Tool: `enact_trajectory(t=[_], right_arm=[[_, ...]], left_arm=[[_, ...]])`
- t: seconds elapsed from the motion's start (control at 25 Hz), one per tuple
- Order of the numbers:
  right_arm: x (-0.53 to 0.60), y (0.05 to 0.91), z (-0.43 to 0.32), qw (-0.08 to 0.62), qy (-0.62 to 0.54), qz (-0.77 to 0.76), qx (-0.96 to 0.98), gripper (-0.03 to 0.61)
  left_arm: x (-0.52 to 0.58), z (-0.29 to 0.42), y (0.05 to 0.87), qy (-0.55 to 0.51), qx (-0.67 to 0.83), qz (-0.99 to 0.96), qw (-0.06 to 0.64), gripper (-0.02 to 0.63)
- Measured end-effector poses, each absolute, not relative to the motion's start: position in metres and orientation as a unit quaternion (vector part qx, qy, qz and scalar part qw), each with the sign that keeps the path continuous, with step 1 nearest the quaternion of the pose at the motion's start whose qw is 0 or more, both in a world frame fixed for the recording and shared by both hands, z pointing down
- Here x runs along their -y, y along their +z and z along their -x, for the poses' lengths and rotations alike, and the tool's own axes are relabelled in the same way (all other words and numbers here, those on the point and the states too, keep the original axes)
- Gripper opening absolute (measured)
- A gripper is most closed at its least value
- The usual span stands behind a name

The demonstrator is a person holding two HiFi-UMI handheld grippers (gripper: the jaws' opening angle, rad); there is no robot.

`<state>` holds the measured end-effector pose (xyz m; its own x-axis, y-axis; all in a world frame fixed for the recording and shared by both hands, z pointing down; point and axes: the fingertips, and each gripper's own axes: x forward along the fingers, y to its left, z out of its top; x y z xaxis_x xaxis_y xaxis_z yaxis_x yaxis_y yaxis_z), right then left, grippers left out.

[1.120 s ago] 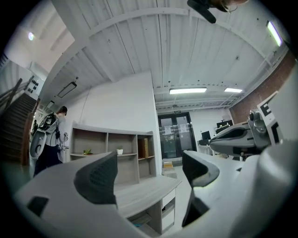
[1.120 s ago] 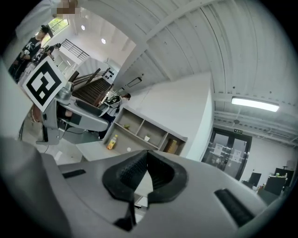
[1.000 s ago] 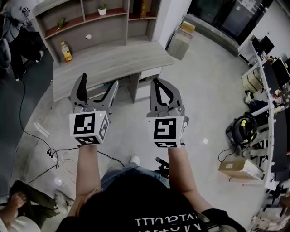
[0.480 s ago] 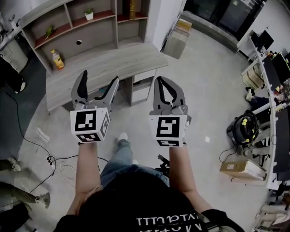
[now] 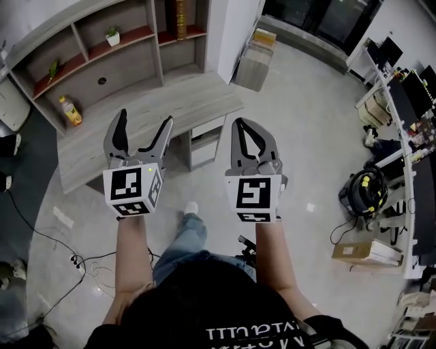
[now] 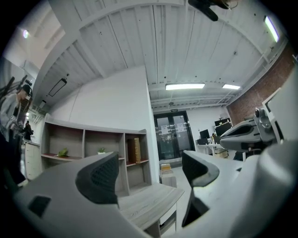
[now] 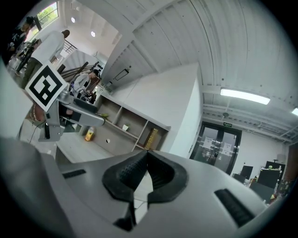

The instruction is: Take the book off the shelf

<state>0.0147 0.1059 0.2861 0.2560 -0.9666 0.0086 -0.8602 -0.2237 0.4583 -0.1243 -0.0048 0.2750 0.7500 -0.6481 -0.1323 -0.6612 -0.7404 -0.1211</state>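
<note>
A golden-brown book [image 5: 180, 17] stands upright in the right compartment of the grey shelf unit [image 5: 155, 42] at the top of the head view. It also shows as the book [image 6: 134, 149] in the left gripper view and the book [image 7: 152, 138] in the right gripper view. Both grippers hang in the air well short of the shelf, above the floor in front of the desk. My left gripper [image 5: 145, 117] is open and empty. My right gripper [image 5: 242, 125] is shut with its pads pressed together and nothing between them.
A long grey desk [image 5: 136, 116] lies between me and the shelf, with a yellow bottle [image 5: 69, 110] on its left end. Small plants [image 5: 112, 34] sit on the red shelf boards. A stack of boxes [image 5: 255, 51] stands right of the shelf. Cables [image 5: 82, 262] trail on the floor at left.
The person has stepped forward, so shelf and desk have slid left and down in the head view. Both grippers keep the same pose, left open and right shut.
</note>
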Motion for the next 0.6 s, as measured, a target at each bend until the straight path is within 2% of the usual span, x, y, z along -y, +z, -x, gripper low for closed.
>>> enact_trajectory(t=[0.6], right_arm=[[0.042, 0.281, -0.084, 0.231, -0.151, -0.751, 0.600, 0.015]], left_arm=[[0.165, 0.053, 0.270, 0.052, -0.360, 0.929, 0.071, 0.423]])
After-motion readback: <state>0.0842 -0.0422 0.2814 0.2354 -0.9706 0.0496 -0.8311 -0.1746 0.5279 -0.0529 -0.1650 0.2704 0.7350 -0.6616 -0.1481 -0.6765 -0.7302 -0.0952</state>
